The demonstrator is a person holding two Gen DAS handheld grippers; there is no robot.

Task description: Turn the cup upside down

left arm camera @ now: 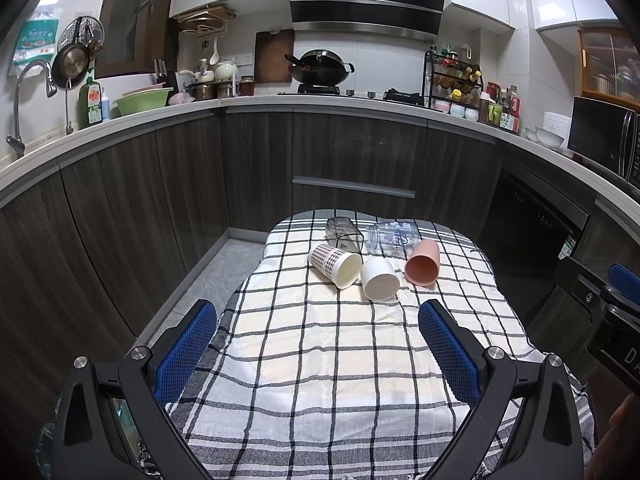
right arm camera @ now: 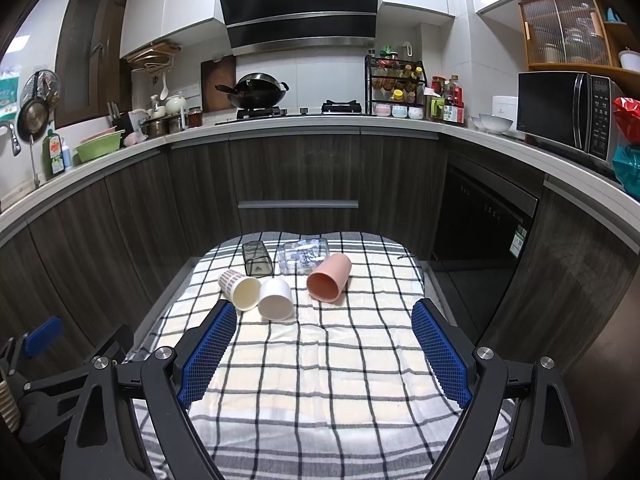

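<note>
The left gripper (left arm camera: 316,316) fills the bottom of the left wrist view, its 2 blue-padded fingers spread wide apart with nothing between them. The right gripper (right arm camera: 324,316) sits the same way in its own view, jaws wide apart and empty. Both hover above a black-and-white checked cloth (left arm camera: 320,360) covering a small table.

At the centre of each frame, 5 cups lie on their sides in a loose cluster on the far half of the cloth. In the front row, a checked-pattern cup (left arm camera: 334,265), a white cup (left arm camera: 379,279) and a pink cup (left arm camera: 422,263) each point their open mouth toward the camera, long axis running away from it. The patterned and white cups touch. Behind them lie a dark tinted square cup (left arm camera: 343,233) and a clear glass with blue lettering (left arm camera: 392,236).

The left wrist view shows the right gripper at its right edge. The right wrist view shows the left gripper at lower left, and a microwave (right arm camera: 568,114) at upper right.
</note>
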